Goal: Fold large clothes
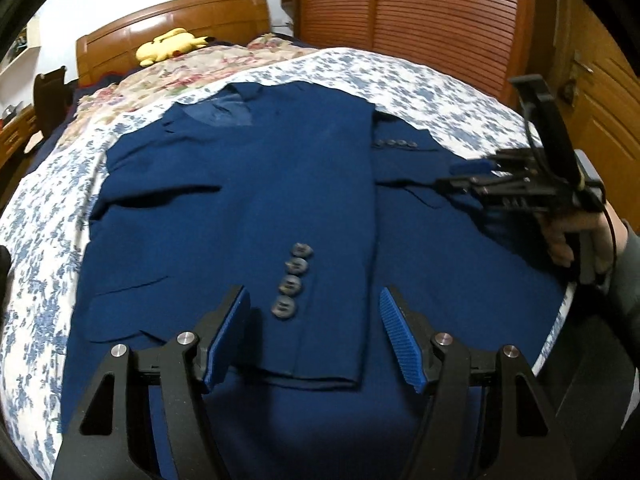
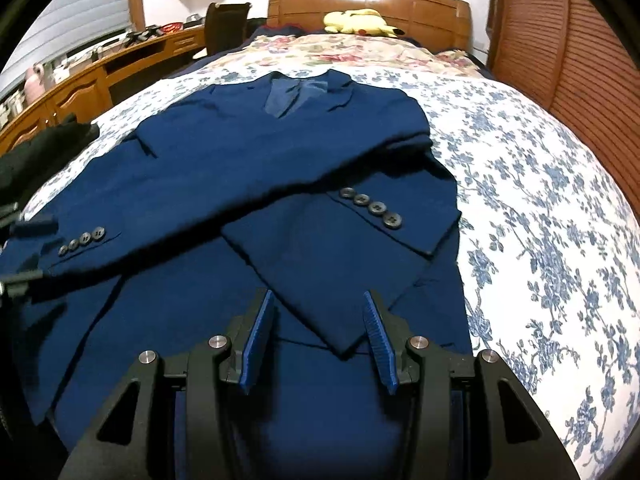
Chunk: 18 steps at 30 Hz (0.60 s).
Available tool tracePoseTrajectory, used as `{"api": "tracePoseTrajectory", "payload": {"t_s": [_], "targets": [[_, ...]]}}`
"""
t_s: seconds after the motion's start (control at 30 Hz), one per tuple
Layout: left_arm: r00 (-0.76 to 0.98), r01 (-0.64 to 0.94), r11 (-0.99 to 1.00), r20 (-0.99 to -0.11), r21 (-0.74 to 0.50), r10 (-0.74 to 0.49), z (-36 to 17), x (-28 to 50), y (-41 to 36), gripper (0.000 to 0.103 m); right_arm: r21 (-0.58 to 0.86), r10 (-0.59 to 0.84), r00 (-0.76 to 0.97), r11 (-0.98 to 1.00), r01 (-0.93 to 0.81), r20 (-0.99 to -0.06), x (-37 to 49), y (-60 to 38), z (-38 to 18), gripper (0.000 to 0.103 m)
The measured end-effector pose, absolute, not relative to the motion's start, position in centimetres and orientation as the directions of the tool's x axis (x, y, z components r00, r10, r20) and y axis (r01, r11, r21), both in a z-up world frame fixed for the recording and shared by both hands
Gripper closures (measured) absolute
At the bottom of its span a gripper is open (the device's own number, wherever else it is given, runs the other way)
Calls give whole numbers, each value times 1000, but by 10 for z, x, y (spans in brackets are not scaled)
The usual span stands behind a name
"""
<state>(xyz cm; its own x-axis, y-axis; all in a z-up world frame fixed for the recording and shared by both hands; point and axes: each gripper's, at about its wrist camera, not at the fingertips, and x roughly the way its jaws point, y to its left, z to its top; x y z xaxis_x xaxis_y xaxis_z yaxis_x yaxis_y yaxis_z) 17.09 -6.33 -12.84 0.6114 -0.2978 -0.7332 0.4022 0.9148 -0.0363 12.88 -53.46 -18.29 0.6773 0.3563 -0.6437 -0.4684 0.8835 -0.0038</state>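
Left wrist: both sleeves lie crossed on the jacket (image 1: pixel 240 200); left gripper (image 1: pixel 316 336) and right gripper (image 2: pixel 318 340) hover, fingers released, empty. Next, probably grasp the hem.

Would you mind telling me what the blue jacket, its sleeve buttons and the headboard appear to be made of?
Jacket: likely a woven suit cloth, matte, lying in soft flat folds; the fibre cannot be told.
Sleeve buttons: probably plastic or horn, grey and mottled, with sewing holes.
Headboard: varnished wood, orange-brown with bright glare.
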Motion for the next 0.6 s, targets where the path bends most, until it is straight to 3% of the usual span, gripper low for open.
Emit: {"api": "tracePoseTrajectory", "payload": {"t_s": [0.17, 0.23, 0.33, 0.47, 0.6], "targets": [[612, 401, 916, -738, -21, -285, -128, 173, -64, 62, -4, 352, 680, 886, -463, -643, 124, -542, -183, 55], [604, 408, 912, -742, -25, -291, -128, 174, -64, 77, -16, 346, 682, 885, -465, -644, 121, -540, -183, 55], [598, 433, 901, -743, -16, -301, -126, 171, -66, 88, -28, 341, 684, 884, -467, -645, 121, -538, -184, 55], [600, 453, 891, -739, -2, -307, -122, 166, -69, 97, -29, 342, 683, 883, -469, -645, 123, -538, -185, 55], [638, 421, 907, -710, -1, -297, -112, 167, -60, 99, -31, 339, 684, 883, -468, -647, 123, -538, -185, 55]]}}
